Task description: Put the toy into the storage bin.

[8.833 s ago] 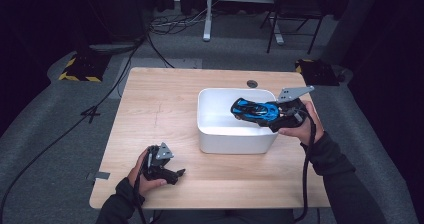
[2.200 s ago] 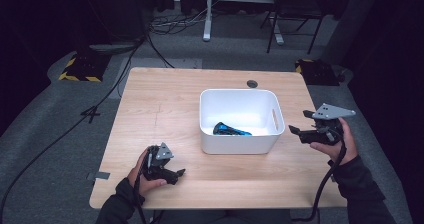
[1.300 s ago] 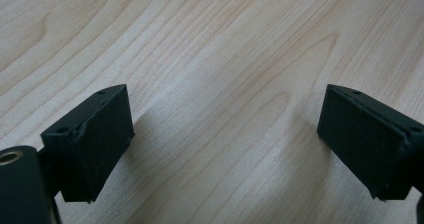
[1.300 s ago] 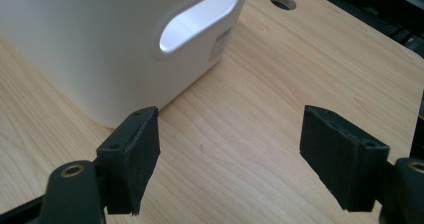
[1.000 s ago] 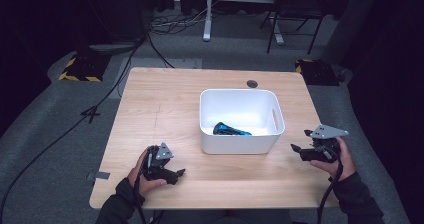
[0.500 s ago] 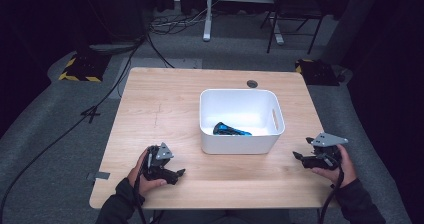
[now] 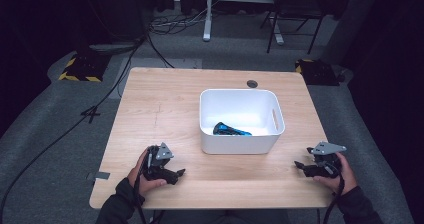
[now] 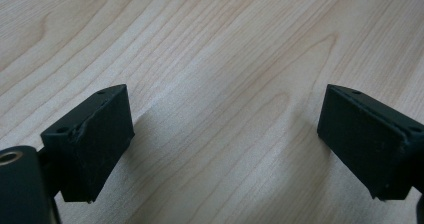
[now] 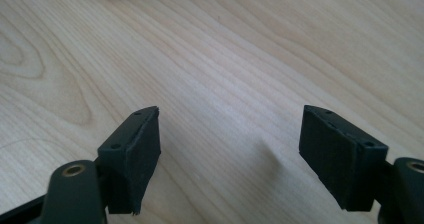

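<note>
While two grippers sit low in the high view, one wooden table carries one white bin, and that bin holds one blue toy car lying on its floor toward the lower left corner. One dark round grommet marks the tabletop just above the bin.

At the lower left of the frame, the left gripper rests on the wood in a hand, near the table's front edge and well apart from the bin. Its own view shows the two black jaws spread wide over bare wood grain with nothing between them.

At the lower right, the right gripper is held in the other hand, close to the table's right edge, below and to the right of the bin. Its jaws also stand wide apart over bare wood, holding nothing.

Nearly nine seconds earlier the right gripper was over the bin's right rim with the car clamped in it; since then the car has gone into the bin, and the gripper has drawn away and dropped lower in the frame. The left gripper has not moved across all the frames.
</note>
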A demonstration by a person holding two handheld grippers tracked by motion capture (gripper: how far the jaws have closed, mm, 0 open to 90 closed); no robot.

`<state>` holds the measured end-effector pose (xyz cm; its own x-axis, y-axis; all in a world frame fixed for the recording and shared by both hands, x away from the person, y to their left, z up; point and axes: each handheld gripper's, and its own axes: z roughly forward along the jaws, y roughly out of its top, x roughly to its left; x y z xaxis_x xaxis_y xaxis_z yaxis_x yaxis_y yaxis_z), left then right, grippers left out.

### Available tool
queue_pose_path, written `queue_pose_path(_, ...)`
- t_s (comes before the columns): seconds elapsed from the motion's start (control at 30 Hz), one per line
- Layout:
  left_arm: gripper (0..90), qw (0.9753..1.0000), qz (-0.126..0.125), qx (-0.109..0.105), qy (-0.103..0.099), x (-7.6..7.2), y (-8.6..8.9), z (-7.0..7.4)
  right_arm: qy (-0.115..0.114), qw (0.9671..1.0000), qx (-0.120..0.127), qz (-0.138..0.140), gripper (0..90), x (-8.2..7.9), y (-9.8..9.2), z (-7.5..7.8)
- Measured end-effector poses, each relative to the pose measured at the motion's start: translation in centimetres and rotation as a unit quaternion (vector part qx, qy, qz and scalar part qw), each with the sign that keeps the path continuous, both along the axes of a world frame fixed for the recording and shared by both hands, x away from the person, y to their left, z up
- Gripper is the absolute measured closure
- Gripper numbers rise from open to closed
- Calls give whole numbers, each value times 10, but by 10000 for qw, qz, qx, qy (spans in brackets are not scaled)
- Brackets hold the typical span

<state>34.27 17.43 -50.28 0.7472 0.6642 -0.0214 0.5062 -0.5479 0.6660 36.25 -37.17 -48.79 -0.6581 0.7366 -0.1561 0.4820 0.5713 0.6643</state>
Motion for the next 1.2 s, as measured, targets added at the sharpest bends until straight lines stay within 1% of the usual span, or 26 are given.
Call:
queue_pose_path(0.07,80,10000,1,-1,0,0,0,0,-2,10000,6,-7,244,-1,-2,-1)
queue_pose_path(0.1,80,10000,0,2,-2,0,0,0,43,9998,200,-57,244,-2,-8,-3)
queue_pose_path(0.17,80,10000,1,2,-2,0,0,0,75,9996,243,-75,244,-3,-10,-4)
queue_pose_path(0.2,79,10000,-1,0,0,0,0,0,101,9985,523,-145,238,-4,-16,-8)
queue_pose_path(0.23,79,10000,-2,2,-1,0,0,0,142,9978,637,-118,232,-4,-19,-9)
queue_pose_path(0.27,79,10000,0,1,-1,0,0,0,155,9965,809,-150,218,-5,-21,-12)
queue_pose_path(0.3,80,10000,0,1,-1,0,0,0,155,9965,809,-150,218,-5,-21,-12)
queue_pose_path(0.33,80,10000,7,15,-13,0,0,0,115,9958,886,-185,204,-5,-23,-14)
queue_pose_path(0.37,79,10000,2,20,-19,0,0,0,80,9959,878,-195,187,-5,-24,-15)
queue_pose_path(0.43,79,10000,-2,0,-1,0,0,0,87,9954,912,-279,173,-5,-22,-16)
queue_pose_path(0.53,79,10000,60,-3,18,-1,0,0,85,9955,900,-273,173,-5,-22,-16)
queue_pose_path(0.67,79,10000,73,-14,28,-1,0,0,87,9955,902,-278,172,-5,-22,-16)
queue_pose_path(0.7,79,10000,45,22,-15,-1,0,0,81,9955,902,-288,172,-5,-22,-16)
queue_pose_path(0.8,79,10000,44,19,-13,-1,0,0,83,9955,900,-281,172,-5,-22,-16)
queue_pose_path(0.87,79,10000,71,-45,49,-2,0,0,81,9955,898,-280,173,-5,-22,-16)
queue_pose_path(1.2,79,10000,60,-29,51,-2,0,0,85,9954,910,-284,172,-5,-22,-16)
